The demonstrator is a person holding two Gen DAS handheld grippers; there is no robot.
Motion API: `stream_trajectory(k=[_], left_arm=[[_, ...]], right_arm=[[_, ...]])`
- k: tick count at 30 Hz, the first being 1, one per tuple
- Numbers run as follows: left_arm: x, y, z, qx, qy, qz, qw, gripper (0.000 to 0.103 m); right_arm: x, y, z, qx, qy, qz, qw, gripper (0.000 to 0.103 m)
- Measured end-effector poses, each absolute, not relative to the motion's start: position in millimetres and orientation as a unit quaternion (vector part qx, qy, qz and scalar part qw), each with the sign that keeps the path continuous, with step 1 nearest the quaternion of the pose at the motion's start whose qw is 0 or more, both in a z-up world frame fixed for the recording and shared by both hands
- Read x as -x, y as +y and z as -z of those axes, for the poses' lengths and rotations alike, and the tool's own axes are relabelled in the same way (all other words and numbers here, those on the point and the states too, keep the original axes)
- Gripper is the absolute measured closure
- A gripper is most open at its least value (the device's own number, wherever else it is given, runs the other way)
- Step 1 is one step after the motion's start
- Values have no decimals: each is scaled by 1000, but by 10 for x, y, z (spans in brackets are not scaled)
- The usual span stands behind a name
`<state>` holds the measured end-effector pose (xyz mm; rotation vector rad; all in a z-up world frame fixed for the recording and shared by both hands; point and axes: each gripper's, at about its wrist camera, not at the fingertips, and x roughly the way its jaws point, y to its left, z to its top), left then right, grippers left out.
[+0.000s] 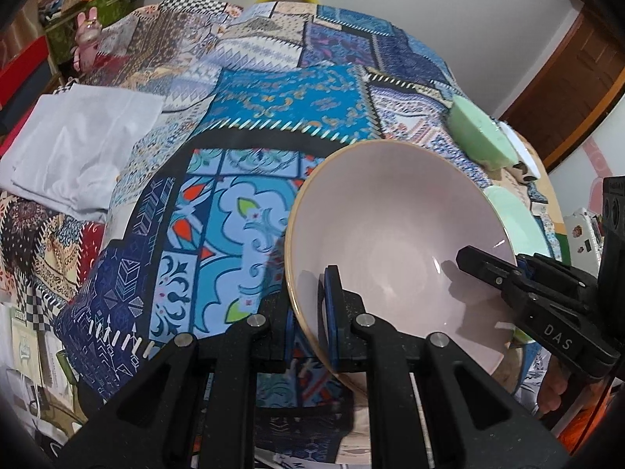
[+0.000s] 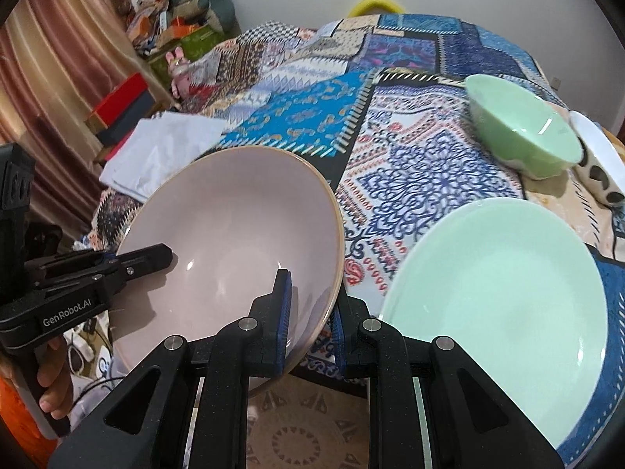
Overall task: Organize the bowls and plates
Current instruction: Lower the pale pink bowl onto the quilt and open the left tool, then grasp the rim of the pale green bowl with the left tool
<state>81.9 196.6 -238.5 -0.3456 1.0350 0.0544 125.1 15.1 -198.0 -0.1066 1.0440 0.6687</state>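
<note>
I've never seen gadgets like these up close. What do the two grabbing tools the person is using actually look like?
Both are matte black plastic with a faint speckle. The left gripper and the right gripper each have two flat fingers lined with ribbed blue pads, joined by triangular cut-out links on round silver pins. One body reads "DAS" in white, the other "GenRobot.AI". Bare fingers hold the handle; no cables or sleeves show.

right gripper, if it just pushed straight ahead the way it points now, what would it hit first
The right gripper is shut on the pink bowl, so the bowl would travel with it. Ahead lies bare patterned tablecloth; the green bowl and green plate sit off to the right. Depth is hard to judge.
</note>
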Motion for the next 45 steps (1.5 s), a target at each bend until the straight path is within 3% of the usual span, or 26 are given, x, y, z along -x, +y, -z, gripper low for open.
stream_trajectory(k=[15,20,30,36,38,41,45], left_arm=[[-799,1952,2463,155,494,-42,854,88],[-711,1951,2299,149,473,-57,866,59],[-652,1779,1818,116,430,-64,893,45],[-785,1538,1530,105,406,-50,907,31],[-845,1449,1460,101,399,-42,910,23],[-955,1287,1346,86,380,-37,920,14],[-1134,1067,1242,63,364,-27,929,9]], right_arm=[[-1250,59,1913,53,483,-312,817,81],[-1259,-131,1792,44,472,-301,828,76],[-1311,-580,1472,25,433,-269,860,56],[-1444,-853,1271,13,409,-249,878,51],[-1496,-933,1214,13,403,-243,882,49],[-1583,-1077,1136,9,389,-230,892,38],[-1702,-1227,1078,4,377,-218,900,37]])
